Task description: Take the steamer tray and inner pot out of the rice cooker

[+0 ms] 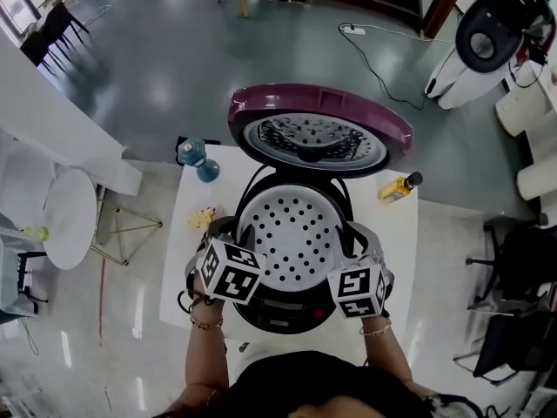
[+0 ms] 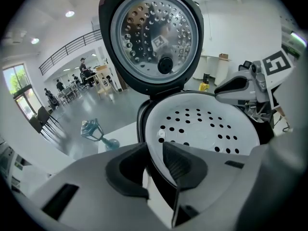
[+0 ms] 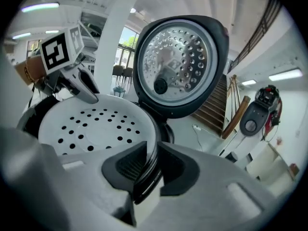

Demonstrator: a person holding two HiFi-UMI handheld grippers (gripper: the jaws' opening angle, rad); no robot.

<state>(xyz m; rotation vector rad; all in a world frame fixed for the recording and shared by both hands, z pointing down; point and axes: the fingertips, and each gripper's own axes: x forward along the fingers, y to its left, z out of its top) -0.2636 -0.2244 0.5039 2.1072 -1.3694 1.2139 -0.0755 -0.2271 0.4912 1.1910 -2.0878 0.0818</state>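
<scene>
One raised lid [image 1: 315, 138] behind steamer tray [image 1: 291, 233] | yellow bottle [image 1: 399, 187] right | blue ornament [image 1: 195, 157] left

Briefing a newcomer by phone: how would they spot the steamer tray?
On the white table stands a black rice cooker, purple lid raised. The steamer tray is the round white plastic dish in its mouth. Unlike the shiny metal lid plate above, it is matte white.

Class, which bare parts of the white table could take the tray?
Right strip of the table, between cooker and edge, below the yellow bottle. The left strip is tighter: blue ornament and yellow scrap at its top. Centre crowded.
</scene>
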